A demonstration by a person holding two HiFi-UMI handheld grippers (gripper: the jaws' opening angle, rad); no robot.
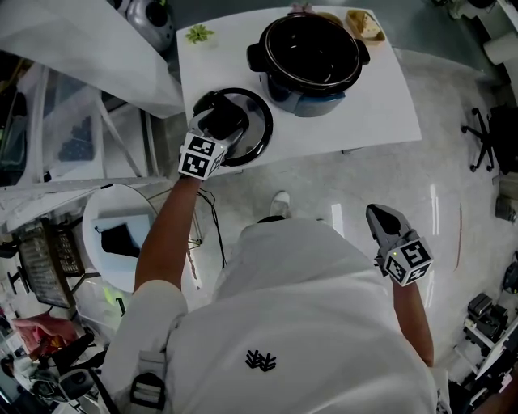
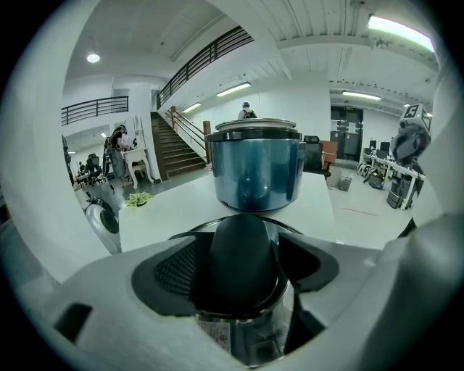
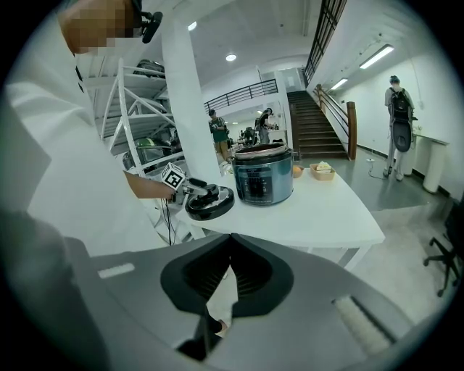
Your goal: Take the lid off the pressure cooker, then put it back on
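Note:
The pressure cooker pot stands open at the back of the white table, its blue body straight ahead in the left gripper view. Its round black lid lies near the table's front left edge. My left gripper is shut on the lid's black handle, which fills the space between the jaws. The right gripper view shows the lid left of the pot. My right gripper hangs low beside my body, away from the table, shut and empty.
A small green plant and a tray of food sit at the table's far edge. A round white appliance and shelving stand to the left, an office chair to the right. A person stands far off.

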